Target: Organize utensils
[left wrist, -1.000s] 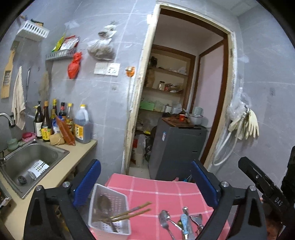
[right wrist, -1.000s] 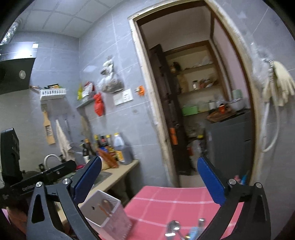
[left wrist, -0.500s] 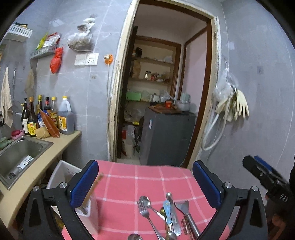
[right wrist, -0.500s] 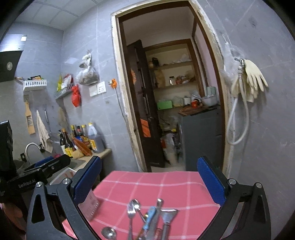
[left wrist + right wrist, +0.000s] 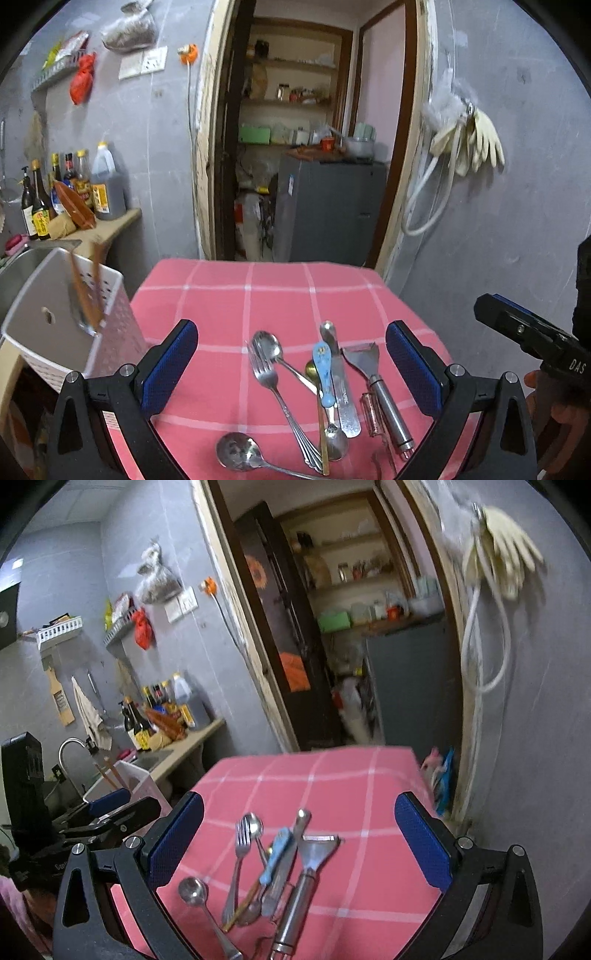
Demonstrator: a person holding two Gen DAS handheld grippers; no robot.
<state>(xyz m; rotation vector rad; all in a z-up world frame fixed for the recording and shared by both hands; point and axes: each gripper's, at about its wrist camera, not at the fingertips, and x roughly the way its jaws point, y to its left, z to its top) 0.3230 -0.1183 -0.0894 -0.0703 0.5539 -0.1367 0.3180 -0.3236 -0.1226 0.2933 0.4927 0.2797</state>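
Kitchen surroundings beyond the pink checked tablecloth [image 5: 280, 295]

Sauce bottles [image 5: 70, 188] on the counter at nine o'clock; red bag [image 5: 82, 78] hanging at ten; grey cabinet [image 5: 328, 206] in the doorway at twelve; rubber gloves [image 5: 476, 142] and white hose [image 5: 424, 206] at two.

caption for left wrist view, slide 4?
Open left hand-held gripper above loose utensils on pink checked tablecloth; white caddy at left.

A pink checked table [image 5: 229, 295] carries loose utensils [image 5: 325, 391].
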